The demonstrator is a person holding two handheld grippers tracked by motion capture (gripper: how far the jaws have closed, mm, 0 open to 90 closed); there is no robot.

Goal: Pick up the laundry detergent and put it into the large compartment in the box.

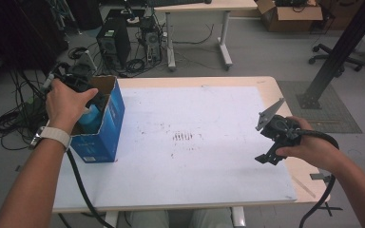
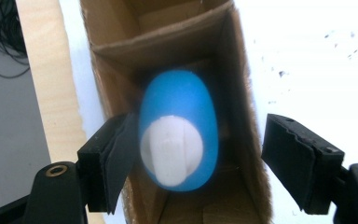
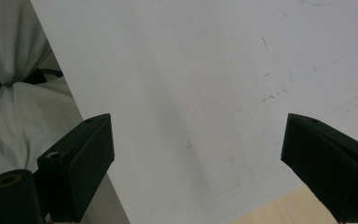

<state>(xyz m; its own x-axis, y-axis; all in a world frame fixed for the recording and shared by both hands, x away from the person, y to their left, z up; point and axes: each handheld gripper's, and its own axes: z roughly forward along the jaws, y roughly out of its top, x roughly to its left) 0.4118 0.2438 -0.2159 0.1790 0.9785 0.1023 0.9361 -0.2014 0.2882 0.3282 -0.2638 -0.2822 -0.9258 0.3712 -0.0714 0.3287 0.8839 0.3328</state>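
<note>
bottle: blue, white cap toward the camera, standing inside the box, blurred in the left gripper view; in the high view its top shows in the box opening under the left hand
box: blue outside, brown card inside, top open, at the left edge of the table
left gripper: over the box mouth, jaws apart and either side of the bottle; left jaw close beside it, contact cannot be told, right jaw outside the box wall
right gripper: jaws wide apart, nothing between them, above the white sheet
right hand: holds its gripper over the sheet's right edge, well apart from the box
table: pale wood, mostly under the sheet
</note>
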